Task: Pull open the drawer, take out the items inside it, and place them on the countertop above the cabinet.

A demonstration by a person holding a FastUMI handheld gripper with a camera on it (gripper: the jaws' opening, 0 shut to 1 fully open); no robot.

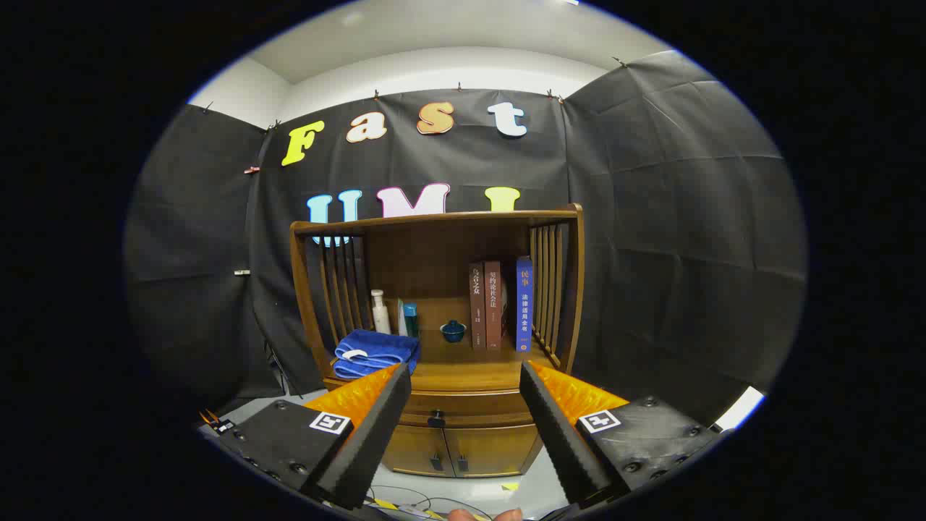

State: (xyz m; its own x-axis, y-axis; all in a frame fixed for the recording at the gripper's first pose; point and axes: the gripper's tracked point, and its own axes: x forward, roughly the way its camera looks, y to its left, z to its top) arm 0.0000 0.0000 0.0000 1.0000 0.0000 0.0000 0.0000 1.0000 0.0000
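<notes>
Two spread gripper [465, 376] fingers framing the closed drawer [463, 410] just ahead.

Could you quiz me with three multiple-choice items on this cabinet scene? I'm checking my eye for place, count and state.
1. Where does the folded blue towel lie?
A. on the countertop's left side, in front of the white bottle
B. on the floor
C. on top of the books

2. How many books stand upright?
A. one
B. three
C. six

3. What state is the drawer in?
A. pulled out
B. removed
C. closed

Answers: 1 A, the towel sits beside the left slats. 2 B, two brown spines and one blue. 3 C, its front is flush, with the knob between the open fingers of the gripper, untouched.
</notes>
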